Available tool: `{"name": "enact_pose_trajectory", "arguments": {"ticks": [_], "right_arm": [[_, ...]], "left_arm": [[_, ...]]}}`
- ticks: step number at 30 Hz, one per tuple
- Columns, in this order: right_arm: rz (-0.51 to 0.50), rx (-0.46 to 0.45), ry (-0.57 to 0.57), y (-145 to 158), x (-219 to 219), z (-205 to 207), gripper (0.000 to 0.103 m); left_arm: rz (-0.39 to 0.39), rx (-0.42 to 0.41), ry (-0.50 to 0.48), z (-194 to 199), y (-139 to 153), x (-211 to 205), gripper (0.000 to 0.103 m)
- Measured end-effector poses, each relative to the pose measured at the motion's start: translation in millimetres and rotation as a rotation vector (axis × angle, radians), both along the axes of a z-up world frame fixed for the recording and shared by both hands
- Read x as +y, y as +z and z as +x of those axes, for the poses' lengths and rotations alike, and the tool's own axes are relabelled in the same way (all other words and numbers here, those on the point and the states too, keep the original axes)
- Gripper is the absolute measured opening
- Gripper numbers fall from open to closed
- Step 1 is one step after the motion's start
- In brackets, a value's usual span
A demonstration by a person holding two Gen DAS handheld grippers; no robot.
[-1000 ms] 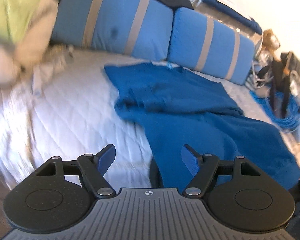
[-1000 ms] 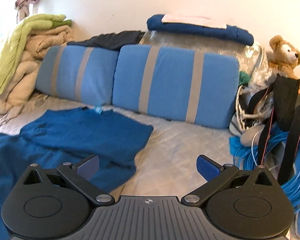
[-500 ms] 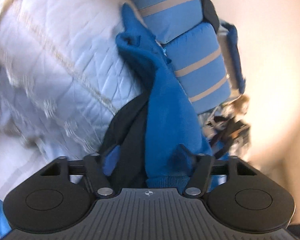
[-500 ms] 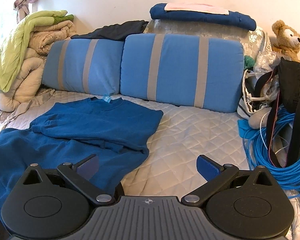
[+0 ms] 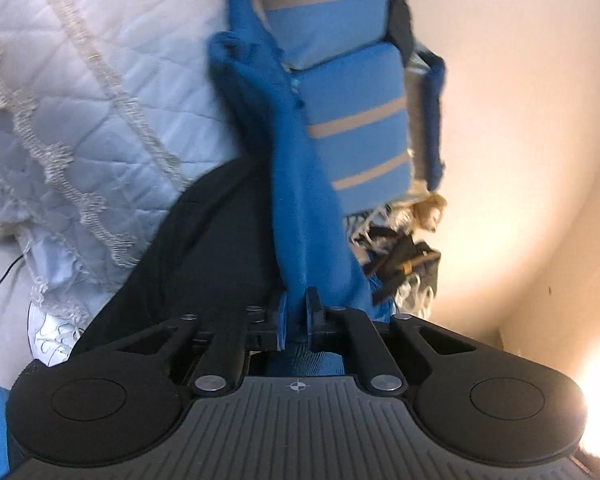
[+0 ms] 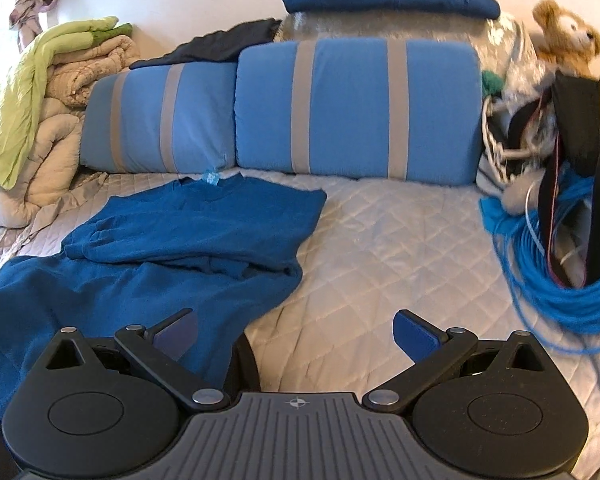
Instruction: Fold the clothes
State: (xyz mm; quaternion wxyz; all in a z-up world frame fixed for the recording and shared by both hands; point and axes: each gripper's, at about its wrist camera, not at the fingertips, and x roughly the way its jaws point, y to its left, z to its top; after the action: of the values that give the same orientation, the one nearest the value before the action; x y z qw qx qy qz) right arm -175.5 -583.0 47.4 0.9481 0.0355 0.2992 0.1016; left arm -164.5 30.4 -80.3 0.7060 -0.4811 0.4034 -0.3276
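- Sweater [image 6: 188,236] on quilted bed [image 6: 380,248], sleeves folded in; left gripper [image 5: 298,314] clamped on its hem.
- Right gripper [image 6: 296,334] jaws apart, hovering, holding nothing.
- Risk: one-sided lift skews the fold; blurred left view suggests a thin bite that may slip.

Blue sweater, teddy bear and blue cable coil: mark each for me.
blue sweater [image 6: 204,220], right wrist view, on the chest panel below the collar.
teddy bear [image 6: 568,36], right wrist view, on its head.
blue cable coil [image 6: 548,292], right wrist view, on the looped strands lower right.
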Motion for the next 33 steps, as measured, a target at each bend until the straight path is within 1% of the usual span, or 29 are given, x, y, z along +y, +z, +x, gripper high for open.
{"name": "enact_pose_trajectory", "arguments": {"ticks": [3, 7, 10, 14, 19, 20, 21, 22, 24, 25, 27, 29, 33], "right_arm": [[0.052, 0.032, 0.017, -7, -2, -1, 0.103], [0.152, 0.081, 0.047, -16, -8, -2, 0.103], [0.283, 0.129, 0.076, -28, -17, -3, 0.101], [0.455, 0.202, 0.107, -49, -27, -5, 0.093], [0.534, 0.298, 0.124, -63, -22, -11, 0.08], [0.55, 0.319, 0.131, -65, -20, -13, 0.076], [0.55, 0.336, 0.141, -66, -17, -15, 0.071], [0.541, 0.35, 0.147, -66, -13, -17, 0.069], [0.526, 0.373, 0.162, -64, -5, -20, 0.058], [0.52, 0.383, 0.17, -63, -1, -22, 0.056], [0.502, 0.388, 0.172, -61, 5, -25, 0.05], [0.487, 0.382, 0.174, -57, 11, -28, 0.046], [0.48, 0.373, 0.185, -47, 19, -31, 0.045]], "left_arm": [[0.021, -0.053, -0.018, -6, 18, -3, 0.007], [0.055, -0.113, 0.02, -11, 43, 3, 0.006], [0.089, -0.128, 0.039, -11, 53, 4, 0.006], [0.129, -0.112, 0.045, -10, 53, 0, 0.006], [0.147, -0.106, 0.034, -8, 52, -1, 0.006], [0.156, -0.107, 0.03, -7, 52, -1, 0.006], [0.165, -0.107, 0.027, -7, 52, -2, 0.006], [0.17, -0.106, 0.024, -7, 51, -2, 0.006], [0.178, -0.099, 0.024, -7, 49, -2, 0.006], [0.182, -0.094, 0.027, -7, 48, -2, 0.006], [0.19, -0.086, 0.032, -6, 45, -2, 0.007], [0.195, -0.08, 0.037, -6, 43, -2, 0.007], [0.197, -0.069, 0.045, -5, 39, -3, 0.007]]}}
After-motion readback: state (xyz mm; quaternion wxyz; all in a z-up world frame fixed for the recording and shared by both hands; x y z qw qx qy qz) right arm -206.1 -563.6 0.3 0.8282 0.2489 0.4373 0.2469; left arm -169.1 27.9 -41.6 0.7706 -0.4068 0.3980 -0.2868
